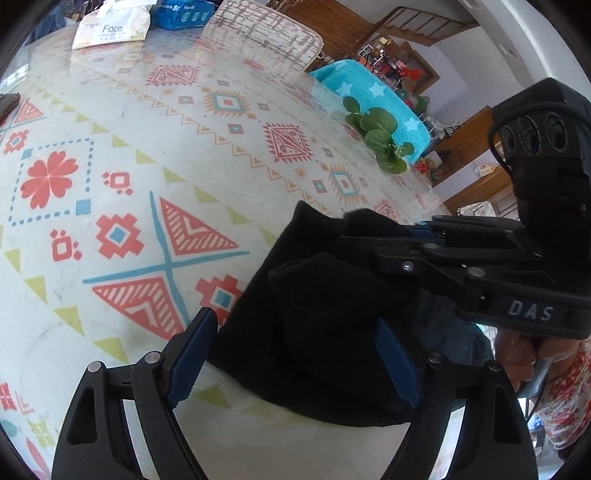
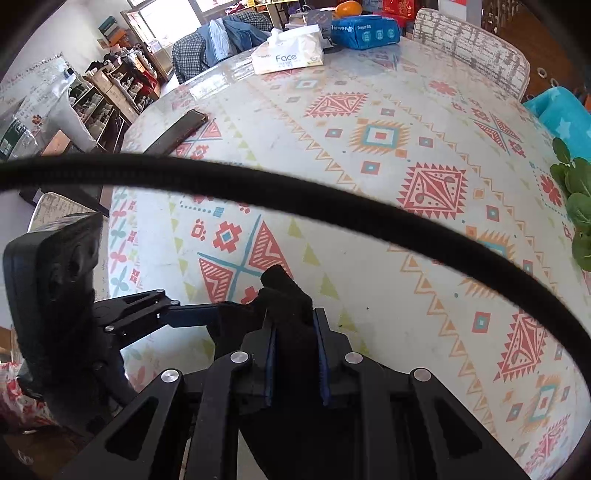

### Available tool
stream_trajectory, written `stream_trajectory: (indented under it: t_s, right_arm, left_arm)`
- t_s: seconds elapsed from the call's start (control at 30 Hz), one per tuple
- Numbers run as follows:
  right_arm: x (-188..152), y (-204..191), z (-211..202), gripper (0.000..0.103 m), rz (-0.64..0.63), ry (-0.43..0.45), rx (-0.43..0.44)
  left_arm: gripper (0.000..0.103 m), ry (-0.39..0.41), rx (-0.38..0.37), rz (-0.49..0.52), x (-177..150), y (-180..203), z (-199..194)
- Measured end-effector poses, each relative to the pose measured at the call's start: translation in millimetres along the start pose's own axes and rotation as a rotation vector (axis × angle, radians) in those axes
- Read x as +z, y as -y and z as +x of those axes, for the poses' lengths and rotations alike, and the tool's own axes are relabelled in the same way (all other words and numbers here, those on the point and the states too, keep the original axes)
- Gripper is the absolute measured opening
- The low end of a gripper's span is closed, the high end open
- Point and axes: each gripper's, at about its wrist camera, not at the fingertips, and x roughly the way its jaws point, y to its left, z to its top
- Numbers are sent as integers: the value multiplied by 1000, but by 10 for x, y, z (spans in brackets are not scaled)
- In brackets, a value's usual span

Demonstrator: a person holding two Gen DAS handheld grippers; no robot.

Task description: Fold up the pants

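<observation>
The black pants point(image 1: 317, 314) lie bunched at the near edge of the patterned table point(image 1: 147, 147). My left gripper point(image 1: 295, 354) is open, its blue-padded fingers point(image 1: 192, 354) straddling the pants with cloth between them. My right gripper point(image 2: 295, 354) is shut on a fold of the black pants point(image 2: 288, 295), which sticks up above the pads. In the left wrist view the right gripper point(image 1: 369, 236) comes in from the right, clamped on the cloth. In the right wrist view the left gripper point(image 2: 207, 314) reaches in from the left beside the cloth.
A tissue pack point(image 2: 288, 55) and a blue packet point(image 2: 365, 31) stand at the table's far side. A dark phone point(image 2: 177, 133) lies far left. Green leaves point(image 1: 380, 136) sit by a turquoise star towel point(image 1: 373, 96) at the right. A black cable point(image 2: 295, 199) crosses the right wrist view.
</observation>
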Motion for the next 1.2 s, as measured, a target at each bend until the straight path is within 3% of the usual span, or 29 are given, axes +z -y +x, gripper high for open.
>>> stream_trajectory:
  t_s: [0.23, 0.47, 0.57, 0.7, 1.03, 1.07, 1.1, 1.13, 1.17, 1.2]
  right_arm:
    - [-39, -70, -127, 19, -31, 12, 15]
    - [-8, -18, 13, 20, -11, -35, 103]
    - [24, 75, 123, 28, 32, -46, 76]
    - [67, 177, 261, 58, 58, -58, 45]
    - [232, -2, 677, 61, -50, -129, -16]
    - [249, -46, 693, 60, -64, -139, -15]
    - [252, -81, 711, 57, -85, -146, -27]
    - [250, -126, 725, 54, -113, -153, -56]
    - [242, -180, 736, 38, -153, -159, -105]
    - [230, -224, 745, 32, -185, -169, -138]
  left_arm:
    - [87, 9, -19, 58, 25, -21, -56]
    - [87, -46, -137, 43, -54, 35, 111]
    - [87, -38, -184, -5, -53, 6, 82]
    - [87, -24, -202, -85, -42, -84, 86]
    - [85, -18, -138, -114, -32, -41, 94]
    - [74, -24, -121, -115, -26, -38, 95]
    - [50, -38, -93, -116, -22, -44, 110]
    - [37, -52, -73, -118, -19, -57, 121]
    - [29, -66, -70, -132, -25, -89, 140]
    - [25, -64, -84, -151, -34, -122, 134]
